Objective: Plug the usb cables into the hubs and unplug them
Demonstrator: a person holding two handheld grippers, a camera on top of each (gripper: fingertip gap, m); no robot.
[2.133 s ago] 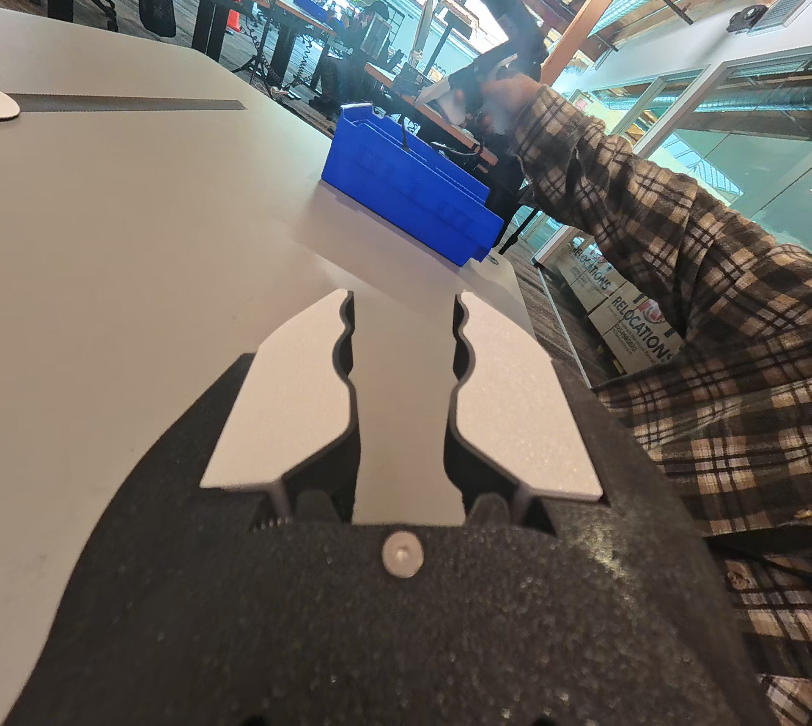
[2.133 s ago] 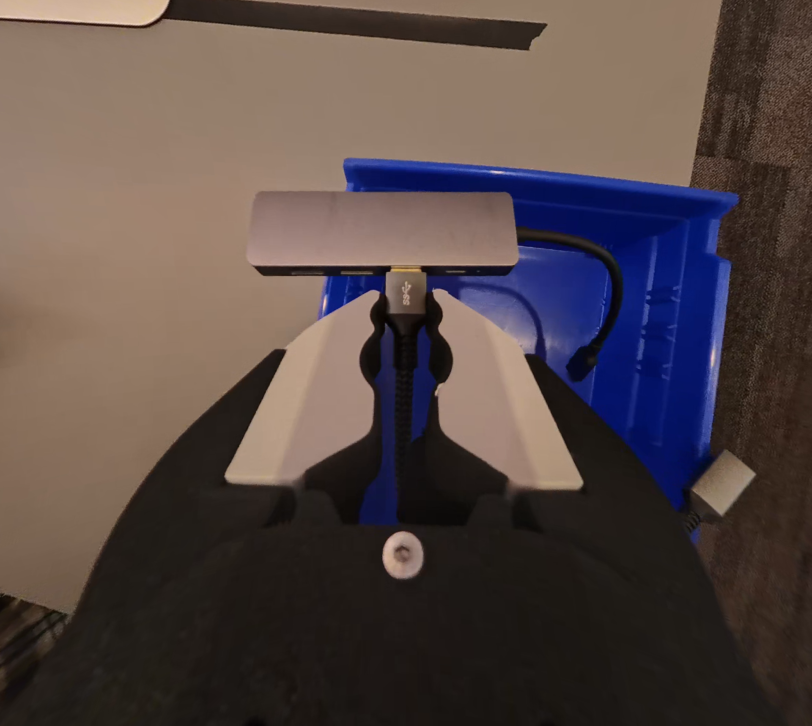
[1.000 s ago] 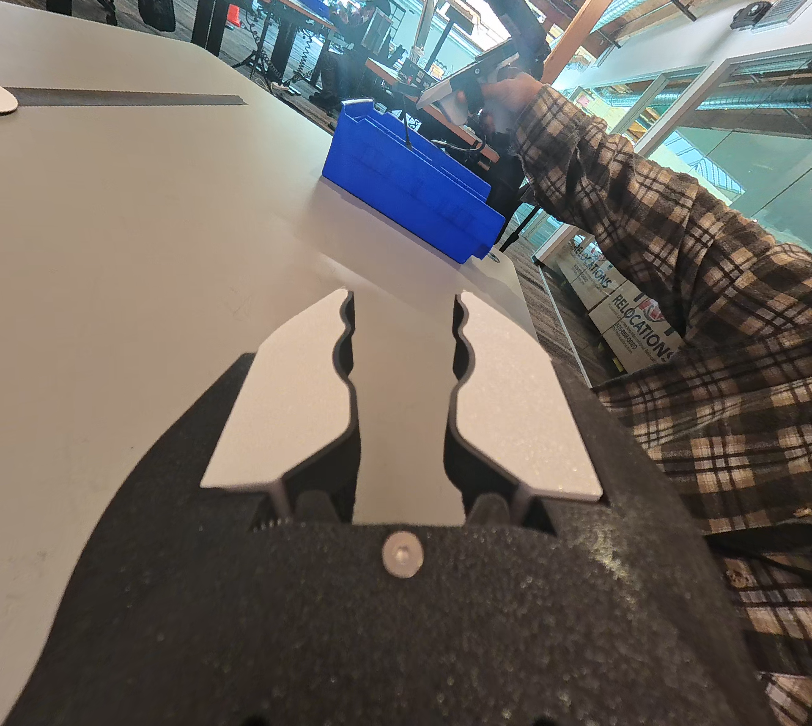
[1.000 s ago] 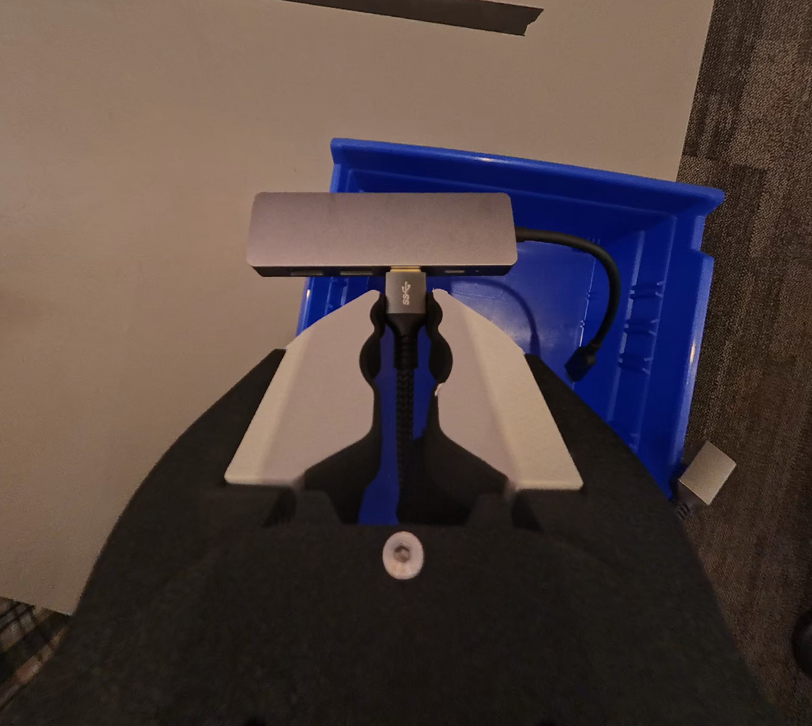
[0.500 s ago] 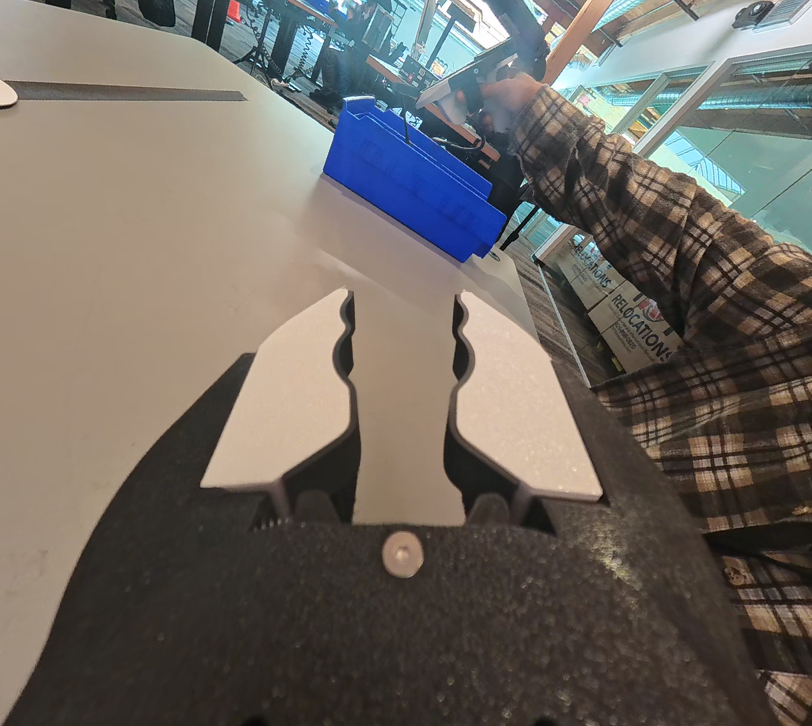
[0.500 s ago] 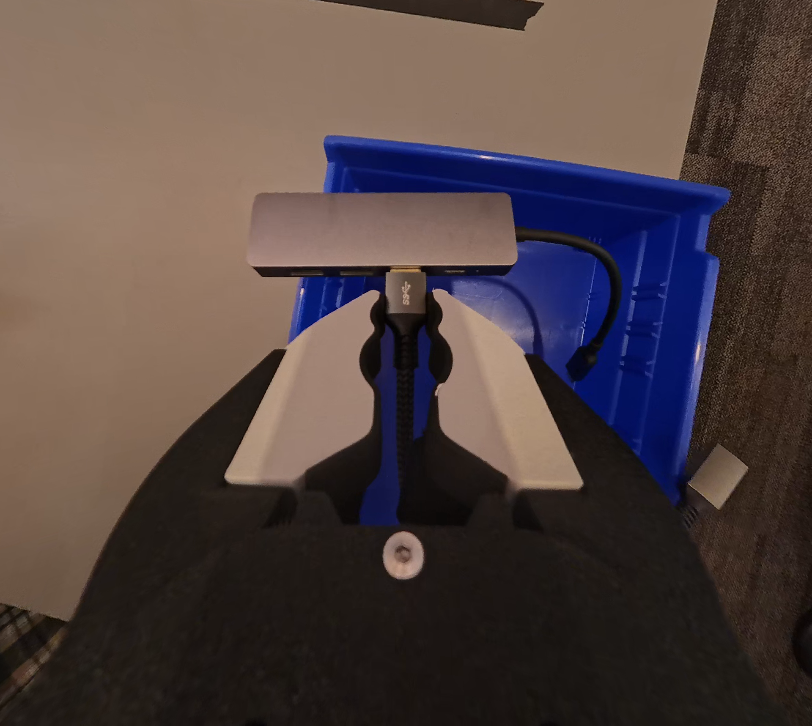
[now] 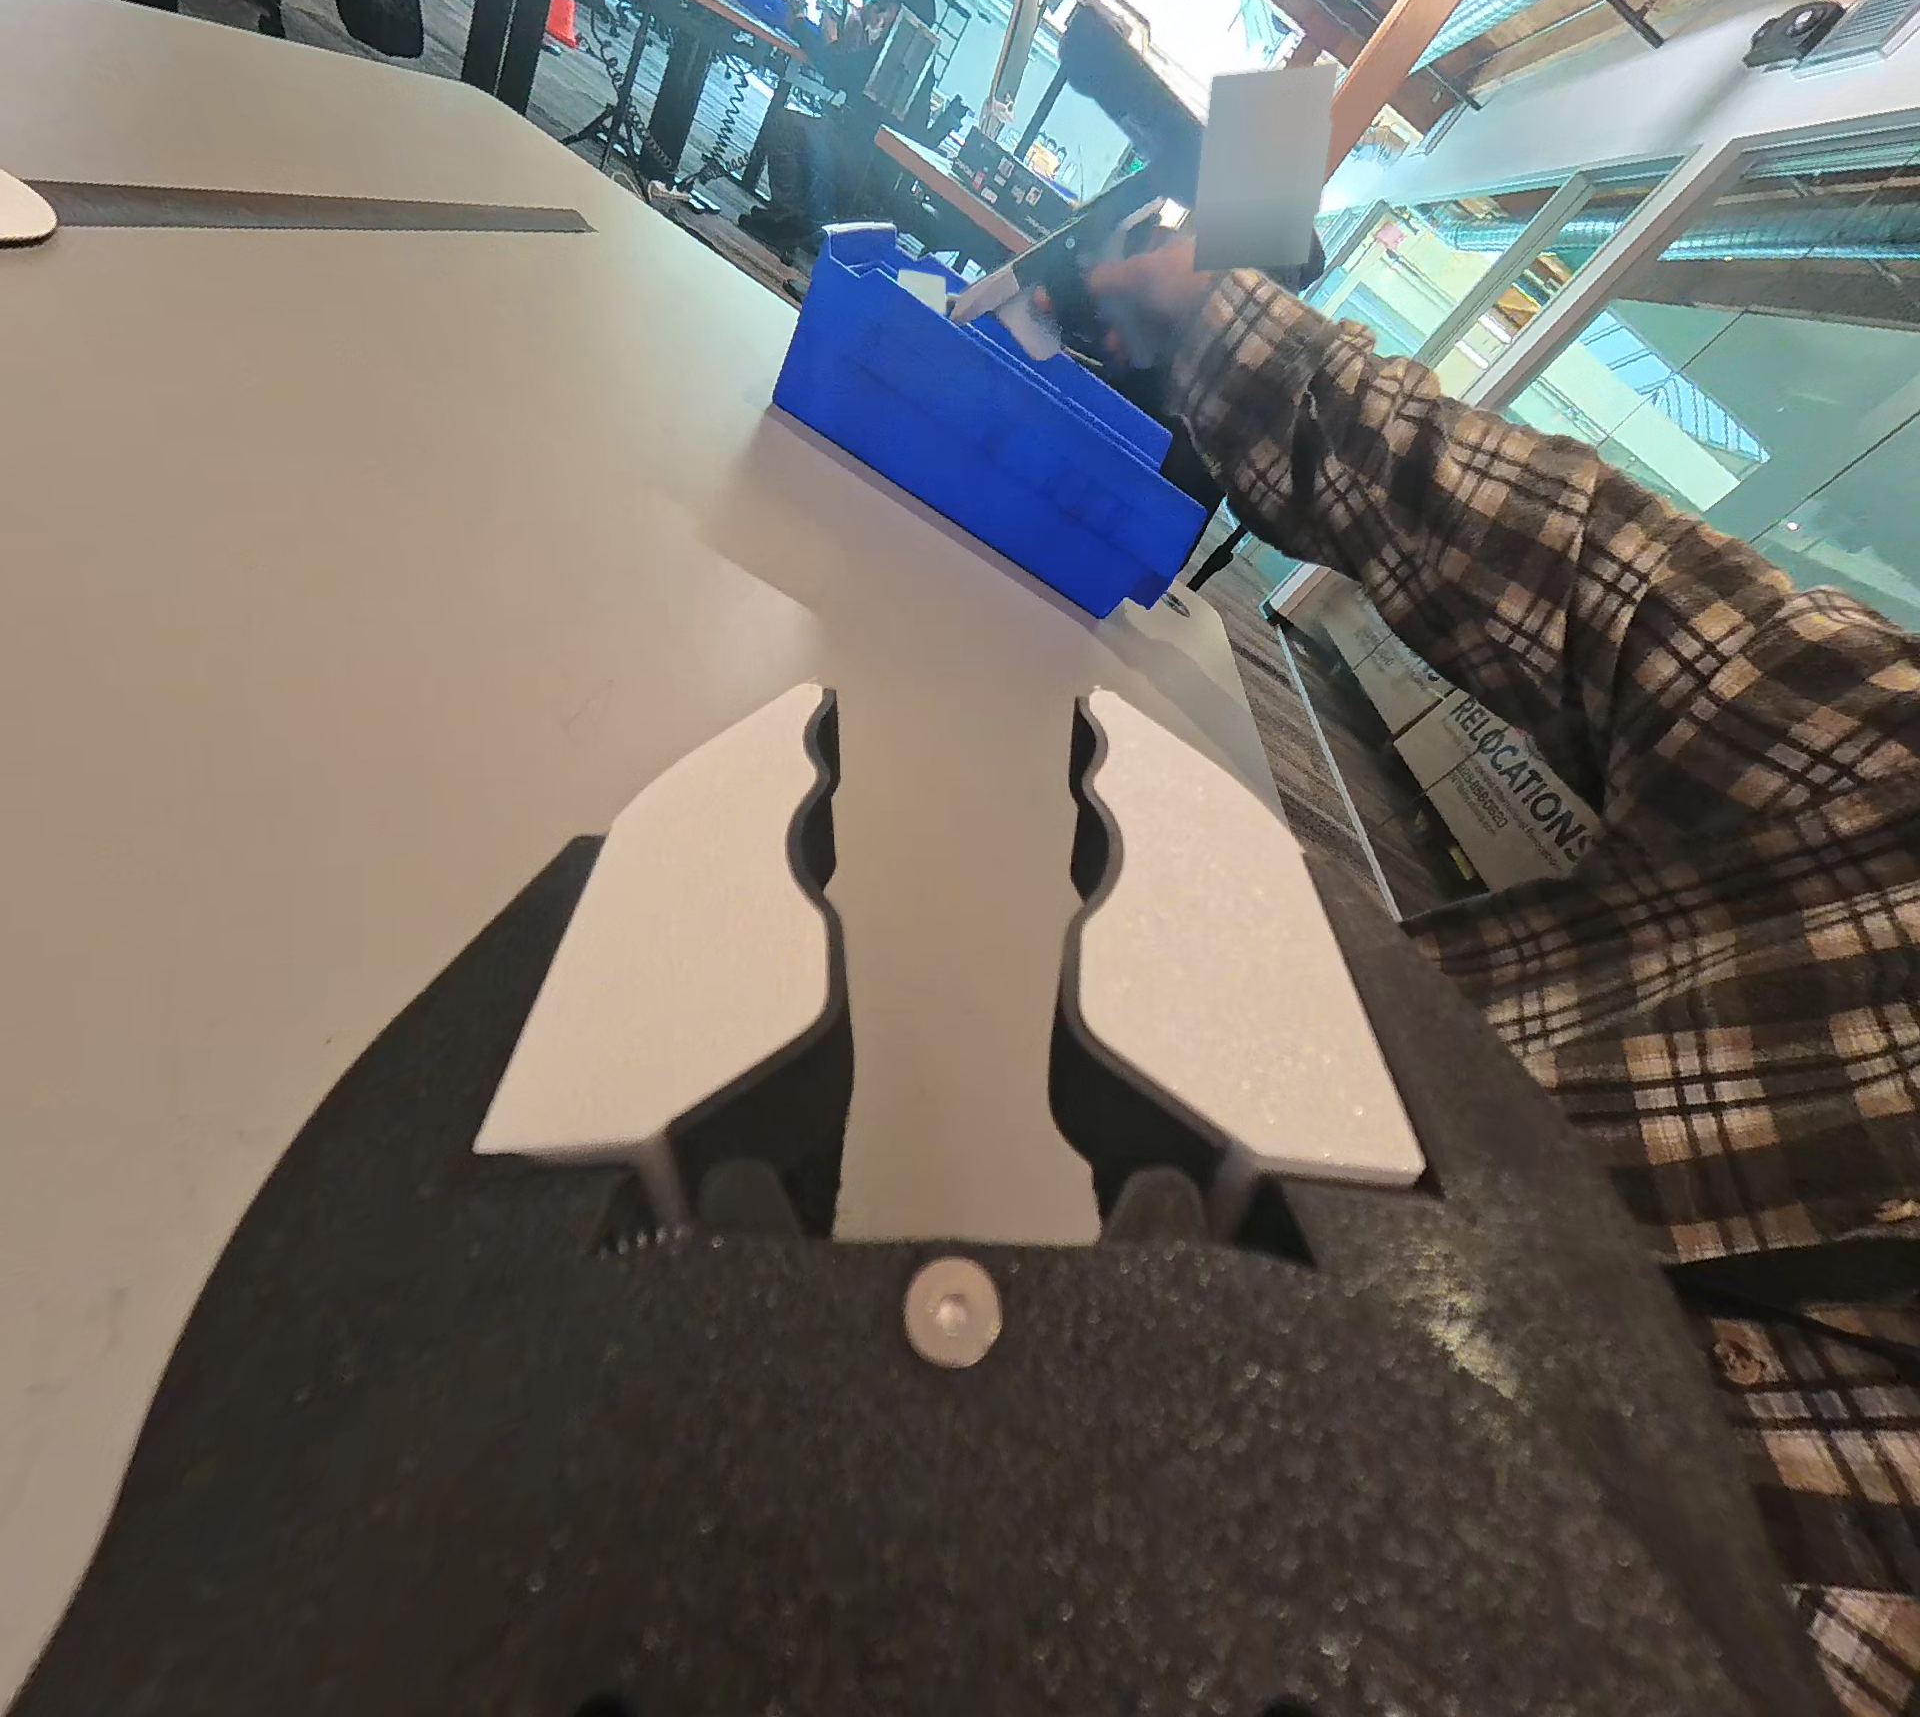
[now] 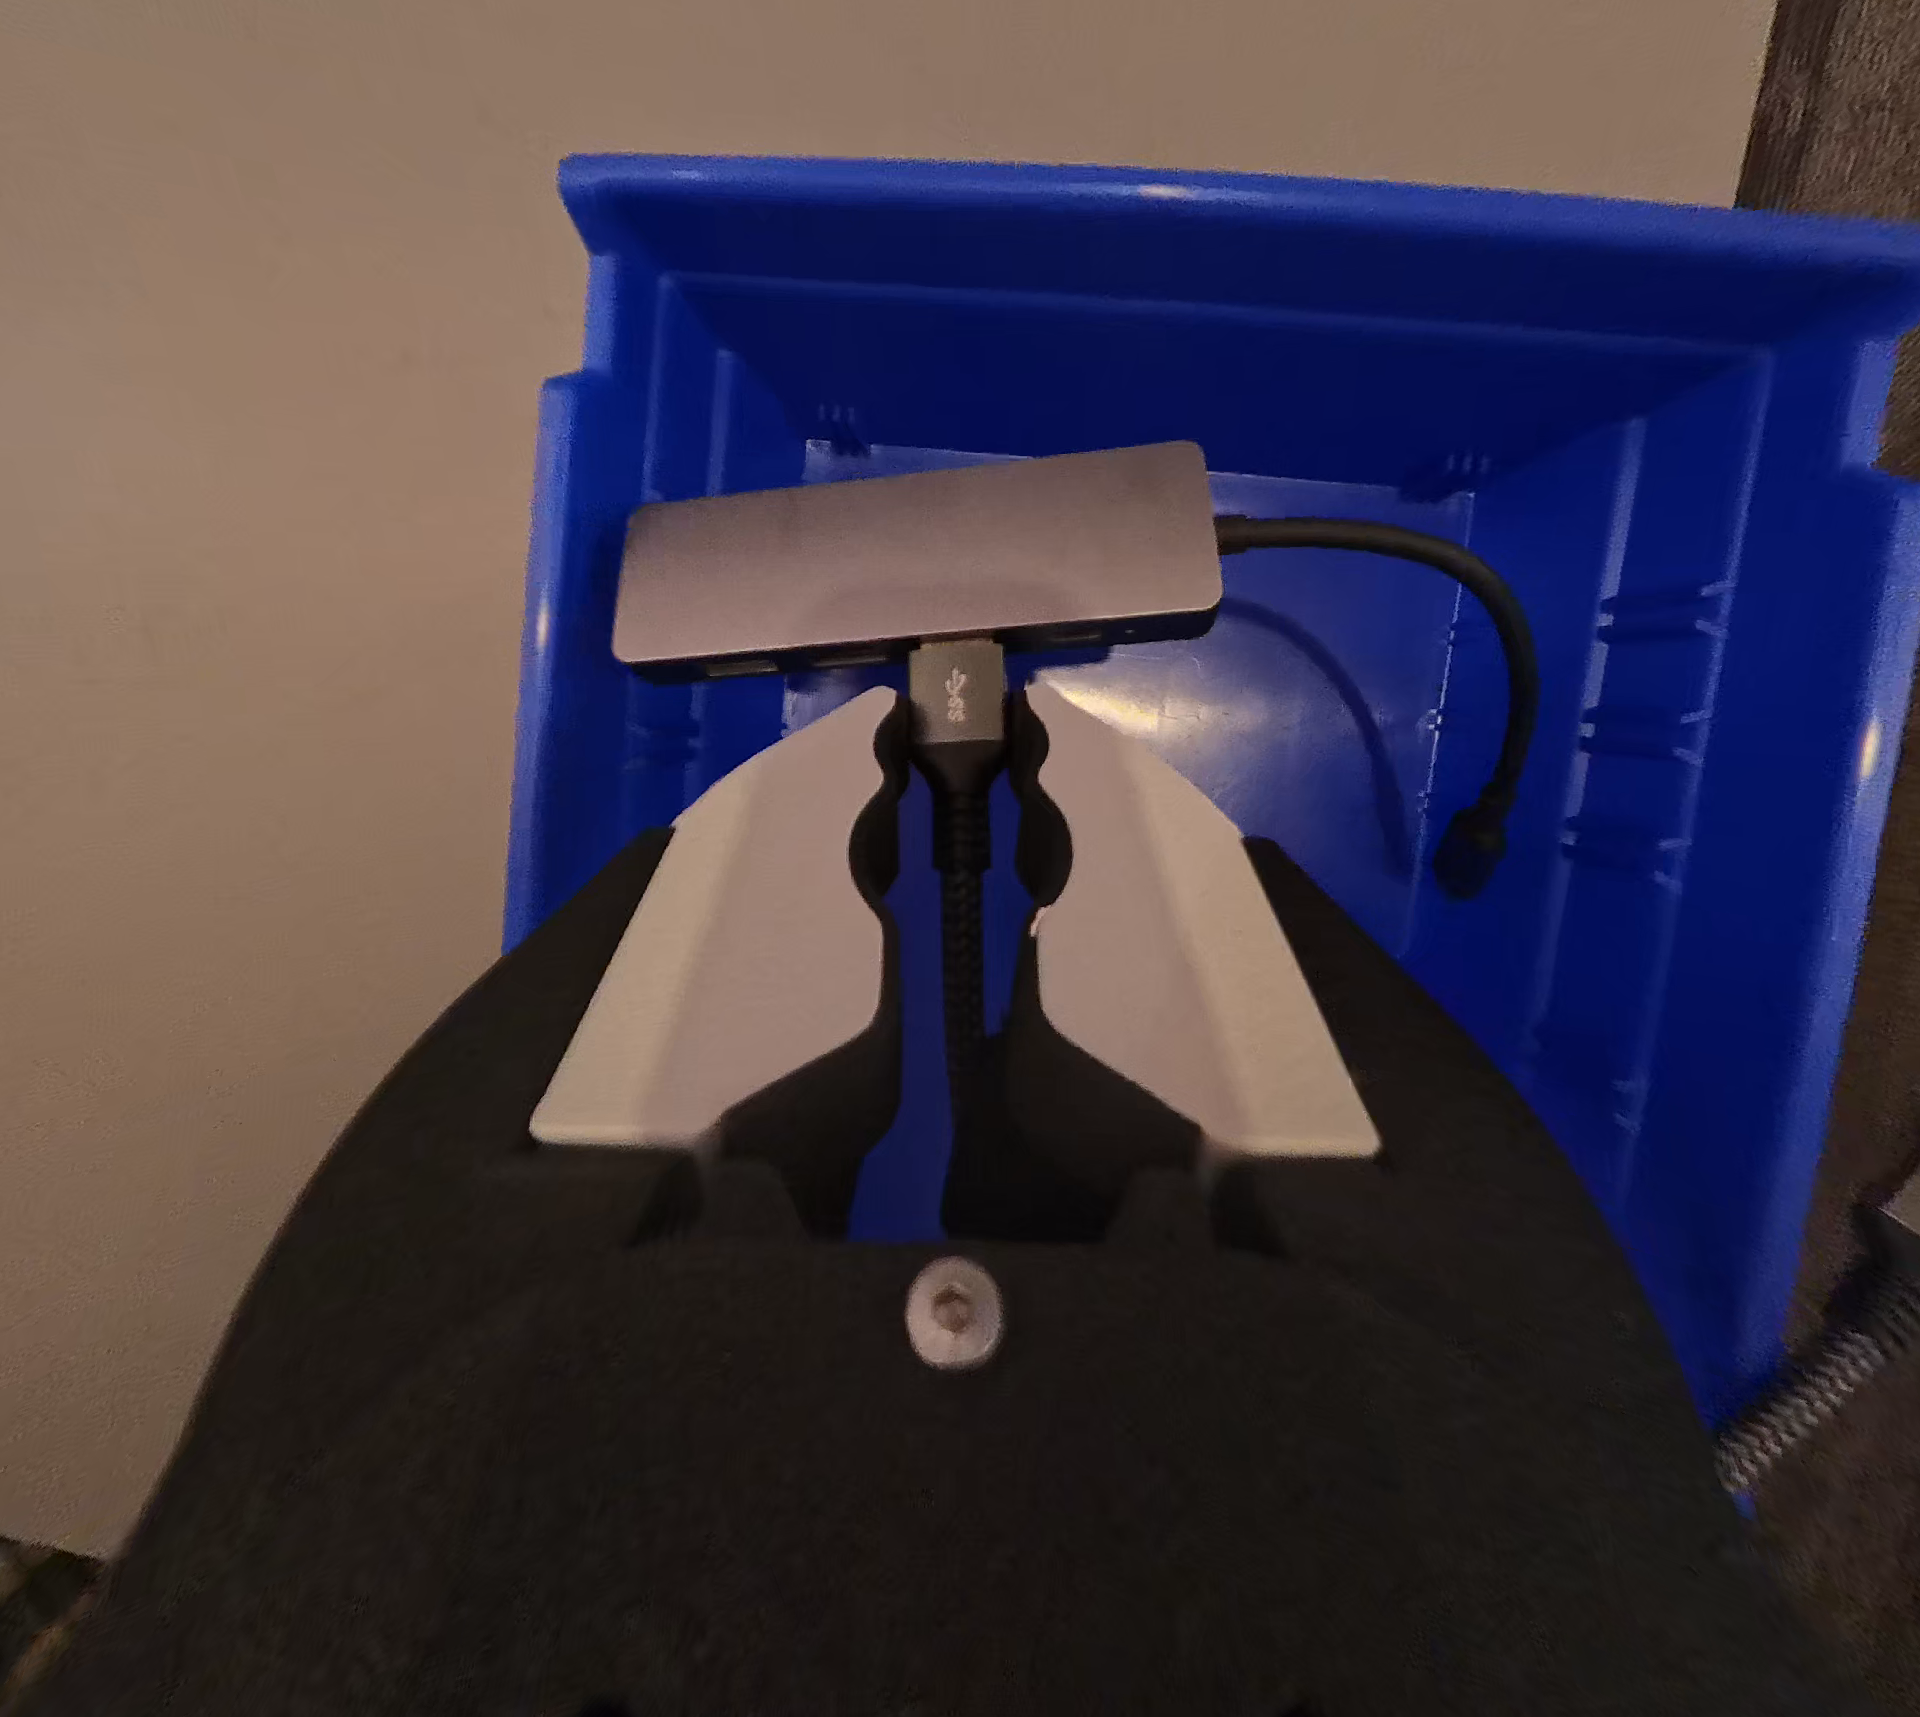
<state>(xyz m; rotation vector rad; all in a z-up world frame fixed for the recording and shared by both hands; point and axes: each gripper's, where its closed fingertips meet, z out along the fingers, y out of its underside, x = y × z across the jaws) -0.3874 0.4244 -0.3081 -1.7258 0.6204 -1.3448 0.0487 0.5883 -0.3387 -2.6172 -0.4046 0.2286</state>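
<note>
My right gripper (image 8: 954, 737) clamps the braided usb cable (image 8: 961, 846), plugged into the grey hub (image 8: 914, 550) inside the blue bin (image 8: 1247, 265) at the desk's (image 7: 312, 472) far right corner; my left gripper (image 7: 951, 820) rests parted, holding nothing.

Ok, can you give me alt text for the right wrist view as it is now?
The right tongs are shut on a black braided USB cable, whose grey metal plug sits in a flat grey rectangular hub hanging over the open blue plastic bin. The hub's own short black lead curls right inside the bin, which stands on a pale grey table.
</note>
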